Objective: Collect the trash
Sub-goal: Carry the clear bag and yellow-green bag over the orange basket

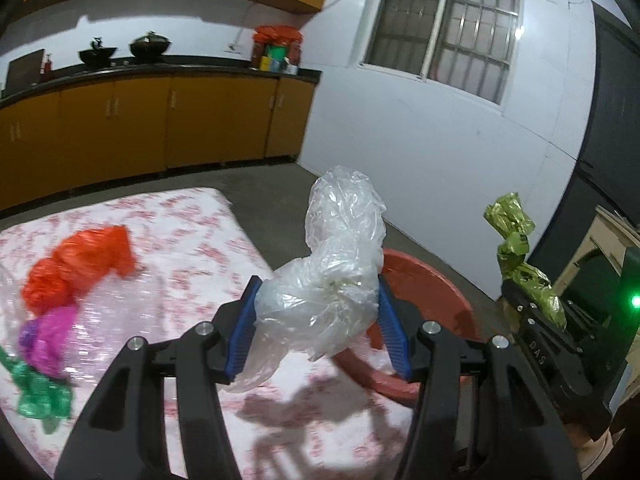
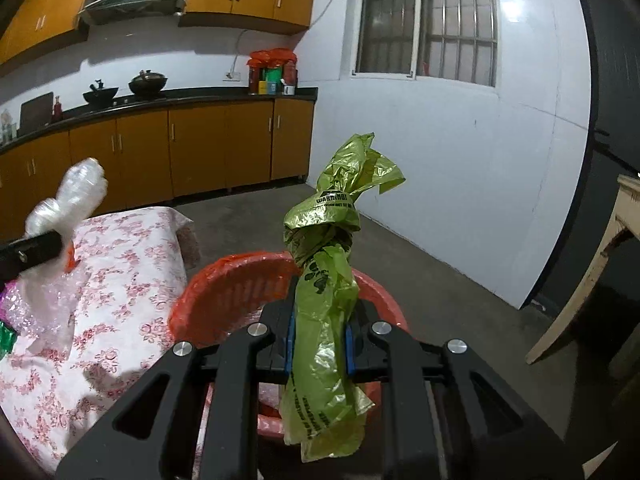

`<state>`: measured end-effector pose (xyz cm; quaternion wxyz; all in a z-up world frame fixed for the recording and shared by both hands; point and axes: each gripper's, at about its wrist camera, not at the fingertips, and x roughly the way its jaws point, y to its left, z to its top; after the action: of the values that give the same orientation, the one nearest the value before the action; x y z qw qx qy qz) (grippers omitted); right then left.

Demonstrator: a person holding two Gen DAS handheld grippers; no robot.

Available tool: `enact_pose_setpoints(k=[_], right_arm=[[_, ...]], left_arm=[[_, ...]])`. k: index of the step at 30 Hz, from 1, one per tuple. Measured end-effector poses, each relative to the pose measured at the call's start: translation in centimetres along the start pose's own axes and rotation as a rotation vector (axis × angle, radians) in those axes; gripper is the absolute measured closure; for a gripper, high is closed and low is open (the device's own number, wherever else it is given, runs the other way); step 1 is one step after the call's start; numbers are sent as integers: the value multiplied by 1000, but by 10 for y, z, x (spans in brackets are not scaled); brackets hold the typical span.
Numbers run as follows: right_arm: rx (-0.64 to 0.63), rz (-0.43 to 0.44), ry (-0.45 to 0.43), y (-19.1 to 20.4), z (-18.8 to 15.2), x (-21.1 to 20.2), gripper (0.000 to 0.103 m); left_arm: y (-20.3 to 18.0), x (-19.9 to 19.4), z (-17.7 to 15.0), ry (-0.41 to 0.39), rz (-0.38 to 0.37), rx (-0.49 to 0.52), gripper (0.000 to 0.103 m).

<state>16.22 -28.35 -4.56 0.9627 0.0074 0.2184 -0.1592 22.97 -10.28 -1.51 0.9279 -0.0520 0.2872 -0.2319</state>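
My left gripper [image 1: 318, 304] is shut on a crumpled clear plastic bag [image 1: 336, 264] and holds it over the table edge, next to the red basket [image 1: 432, 292]. My right gripper [image 2: 320, 336] is shut on a knotted green plastic bag [image 2: 332, 248] and holds it above the red basket [image 2: 224, 292]. The right gripper [image 1: 536, 308] with the green bag [image 1: 516, 248] also shows in the left wrist view. The left gripper's clear bag [image 2: 68, 200] shows at the left of the right wrist view. An orange bag [image 1: 76, 264], a pink bag [image 1: 48, 336] and a green bag [image 1: 38, 396] lie on the table.
The table has a floral cloth [image 1: 192, 232] and bubble wrap [image 1: 116, 320] under the bags. The red basket stands on the floor beside the table. Kitchen cabinets [image 2: 192, 144] line the back wall. A wooden piece of furniture [image 2: 600, 264] stands at the right.
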Motion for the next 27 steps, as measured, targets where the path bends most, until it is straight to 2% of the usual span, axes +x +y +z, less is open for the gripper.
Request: enact_pose_setpoints(k=[13, 27], right_arm=[[84, 40, 17, -31, 1, 26, 85], [135, 75, 46, -41, -6, 53, 85]], left_arm=[[-38, 66, -4, 61, -98, 5, 48], [-56, 136, 1, 121, -151, 25, 48]])
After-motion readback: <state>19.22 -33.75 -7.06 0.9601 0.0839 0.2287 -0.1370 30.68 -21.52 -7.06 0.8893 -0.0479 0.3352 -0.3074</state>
